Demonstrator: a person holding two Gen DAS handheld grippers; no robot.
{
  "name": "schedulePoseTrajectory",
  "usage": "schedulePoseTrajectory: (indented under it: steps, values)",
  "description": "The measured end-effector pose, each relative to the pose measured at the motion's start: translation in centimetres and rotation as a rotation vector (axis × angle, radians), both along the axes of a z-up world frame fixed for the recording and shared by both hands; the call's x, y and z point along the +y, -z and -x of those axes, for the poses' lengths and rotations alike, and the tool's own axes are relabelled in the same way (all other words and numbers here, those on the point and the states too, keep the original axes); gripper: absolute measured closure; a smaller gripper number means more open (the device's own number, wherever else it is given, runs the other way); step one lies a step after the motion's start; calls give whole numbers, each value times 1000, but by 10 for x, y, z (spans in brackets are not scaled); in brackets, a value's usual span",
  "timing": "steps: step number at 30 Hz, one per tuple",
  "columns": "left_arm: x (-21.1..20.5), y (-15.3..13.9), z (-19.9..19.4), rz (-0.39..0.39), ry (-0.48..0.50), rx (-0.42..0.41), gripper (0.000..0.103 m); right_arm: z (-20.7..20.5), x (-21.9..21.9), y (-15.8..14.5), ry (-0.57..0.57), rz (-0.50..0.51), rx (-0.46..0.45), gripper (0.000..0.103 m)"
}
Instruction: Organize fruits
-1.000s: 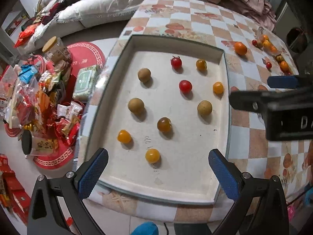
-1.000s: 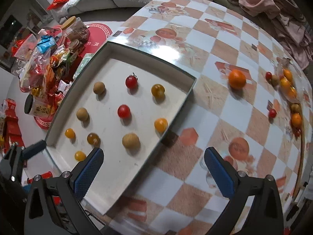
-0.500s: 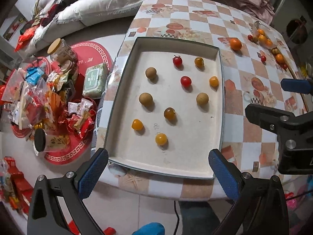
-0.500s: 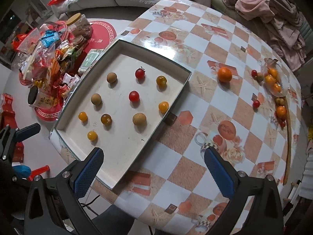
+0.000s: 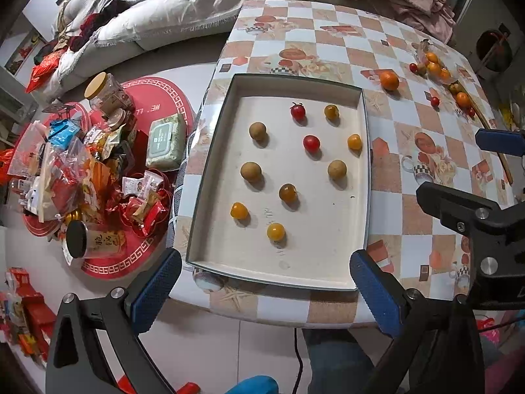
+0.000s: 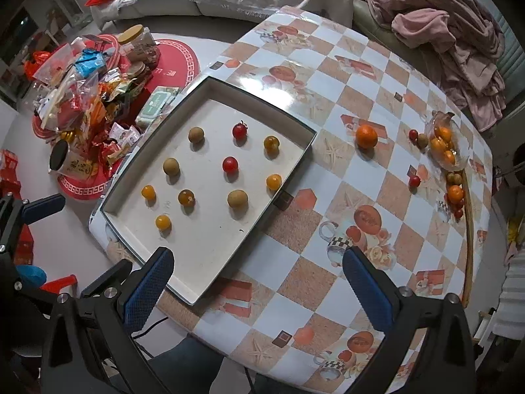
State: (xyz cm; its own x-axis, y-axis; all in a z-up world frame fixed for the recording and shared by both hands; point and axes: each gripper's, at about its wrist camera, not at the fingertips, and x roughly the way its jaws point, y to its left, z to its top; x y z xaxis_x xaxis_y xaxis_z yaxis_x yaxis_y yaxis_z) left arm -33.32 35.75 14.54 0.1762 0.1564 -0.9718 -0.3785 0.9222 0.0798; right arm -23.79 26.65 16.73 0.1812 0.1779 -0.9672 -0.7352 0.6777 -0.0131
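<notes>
A white tray (image 5: pixel 357 223) (image 6: pixel 282 184) lies on the checkered table and holds several small fruits set apart in rows: red tomatoes (image 5: pixel 311 142) (image 6: pixel 230 164), brown longans (image 5: pixel 251 171) (image 6: pixel 237 198) and yellow-orange tomatoes (image 5: pixel 275 231) (image 6: pixel 163 222). An orange (image 5: pixel 389 80) (image 6: pixel 366 136) sits on the table beyond the tray. More fruit lies in a clear bag (image 6: pixel 444 146) at the far right. My left gripper (image 5: pixel 262 290) hangs open, high above the tray's near edge. My right gripper (image 6: pixel 259 287) is open too, over the table's near part.
Snack packets, jars and a wipes pack (image 5: pixel 165 141) are heaped on red mats on the floor to the left. A sofa with cushions and pink clothes (image 6: pixel 452 32) stands behind the table. A wooden stick (image 6: pixel 468 229) lies along the table's right side.
Both grippers have risen and pulled back from the tray, so the table and fruits look smaller. The fruits have not moved. Both stay open.
</notes>
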Motion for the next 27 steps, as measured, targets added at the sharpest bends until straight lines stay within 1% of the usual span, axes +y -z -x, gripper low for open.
schedulePoseTrajectory:
  steps: [10,27]
  values:
    - [1,-8,-1,-16,12,-24,0,3,1,-8,-7,-7,-17,0]
    - [-8,-15,-6,-27,52,-45,0,1,-2,-10,3,-12,-17,0]
